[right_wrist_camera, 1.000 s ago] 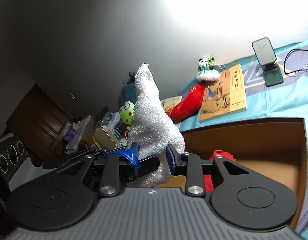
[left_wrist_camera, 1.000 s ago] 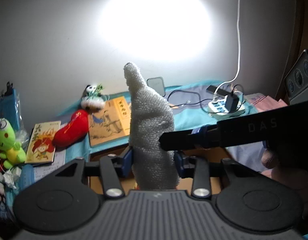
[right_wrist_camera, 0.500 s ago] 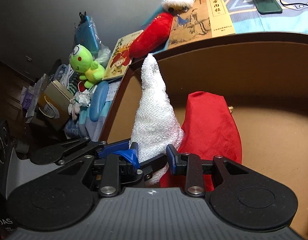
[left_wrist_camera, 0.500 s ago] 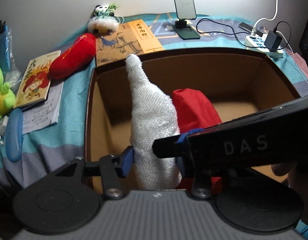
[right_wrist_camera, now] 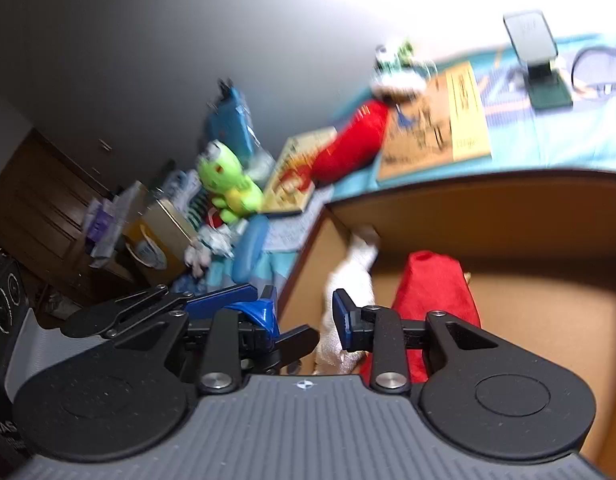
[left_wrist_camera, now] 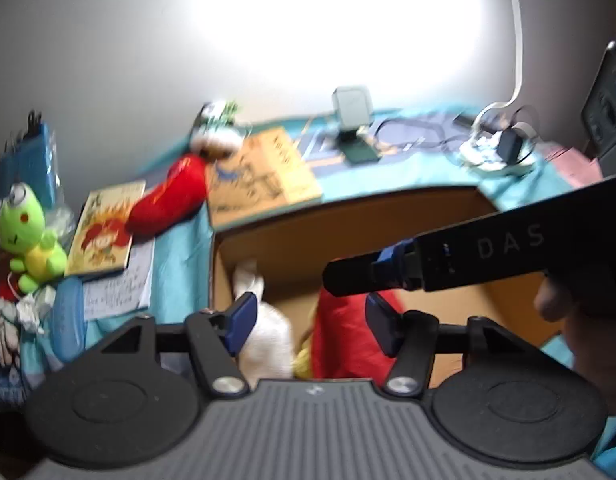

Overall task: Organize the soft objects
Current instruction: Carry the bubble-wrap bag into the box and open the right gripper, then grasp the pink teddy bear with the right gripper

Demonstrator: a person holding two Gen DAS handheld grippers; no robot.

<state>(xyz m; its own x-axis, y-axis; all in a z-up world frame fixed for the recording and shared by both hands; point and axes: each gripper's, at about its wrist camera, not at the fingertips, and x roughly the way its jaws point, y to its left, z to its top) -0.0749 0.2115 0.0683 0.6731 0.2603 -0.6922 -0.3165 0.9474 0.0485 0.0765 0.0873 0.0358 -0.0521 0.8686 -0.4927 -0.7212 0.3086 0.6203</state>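
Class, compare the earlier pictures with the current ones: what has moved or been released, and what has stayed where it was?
The white fluffy cloth, earlier held upright between both grippers, now lies in the cardboard box beside the red cloth. The left gripper is opening, its pads off the cloth; the right gripper no longer clamps it either. The red plush, green frog and books stayed put.

surface: worktop (left_wrist_camera: 407, 168) under a turquoise cloth
box: open cardboard box (left_wrist_camera: 347, 216) at the near edge
books: yellow book (left_wrist_camera: 268, 172) beside a red plush (left_wrist_camera: 168, 200); picture book (left_wrist_camera: 104, 232) to its left
far side: phone stand (left_wrist_camera: 353, 128), power strip (left_wrist_camera: 495, 152) with cables
left end: green frog plush (left_wrist_camera: 24, 232)
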